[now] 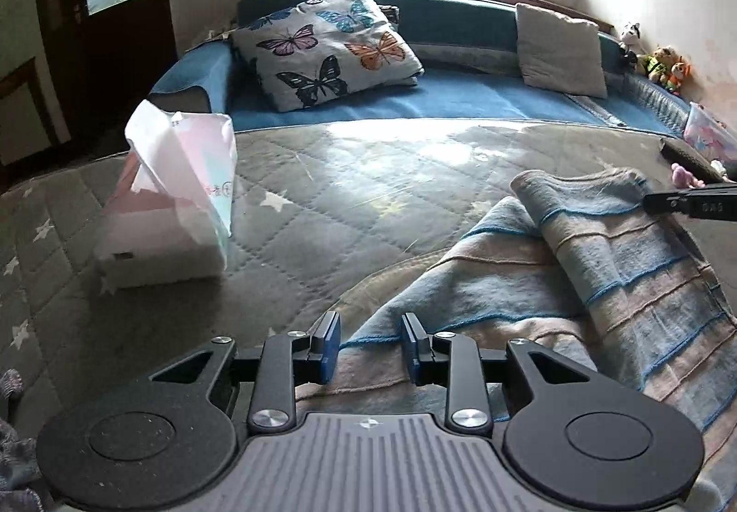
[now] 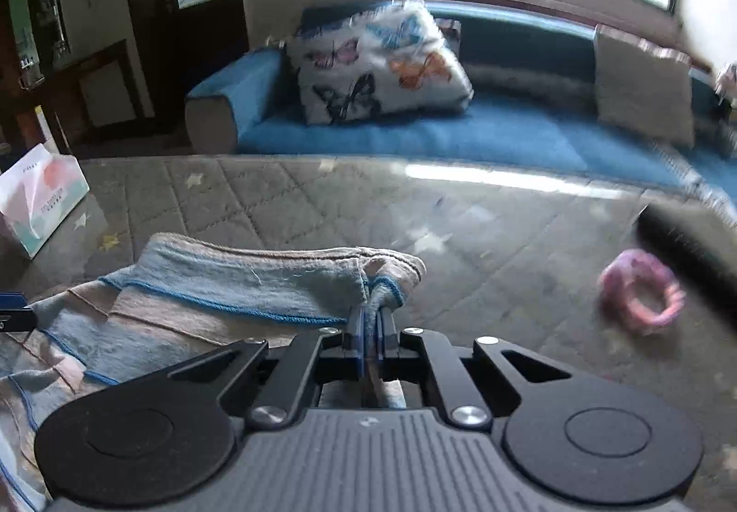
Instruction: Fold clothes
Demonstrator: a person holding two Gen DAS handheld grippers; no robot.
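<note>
A blue and beige striped knit garment (image 1: 576, 282) lies on the quilted grey mattress (image 1: 345, 199), its far part folded over. My left gripper (image 1: 371, 344) is open and empty, low over the garment's near left edge. My right gripper (image 2: 370, 321) is shut on a bunched corner of the garment (image 2: 258, 282) and holds it lifted. The right gripper's tip shows at the right edge of the left wrist view (image 1: 691, 201). The left gripper's blue tip shows at the left edge of the right wrist view (image 2: 11, 302).
A pink and white tissue pack (image 1: 175, 189) stands on the mattress at left. A pink ring toy (image 2: 642, 291) and a dark object (image 2: 681, 254) lie at right. Behind is a blue sofa (image 1: 437, 102) with a butterfly pillow (image 1: 322, 47), a grey cushion (image 1: 559, 49) and soft toys (image 1: 663, 63).
</note>
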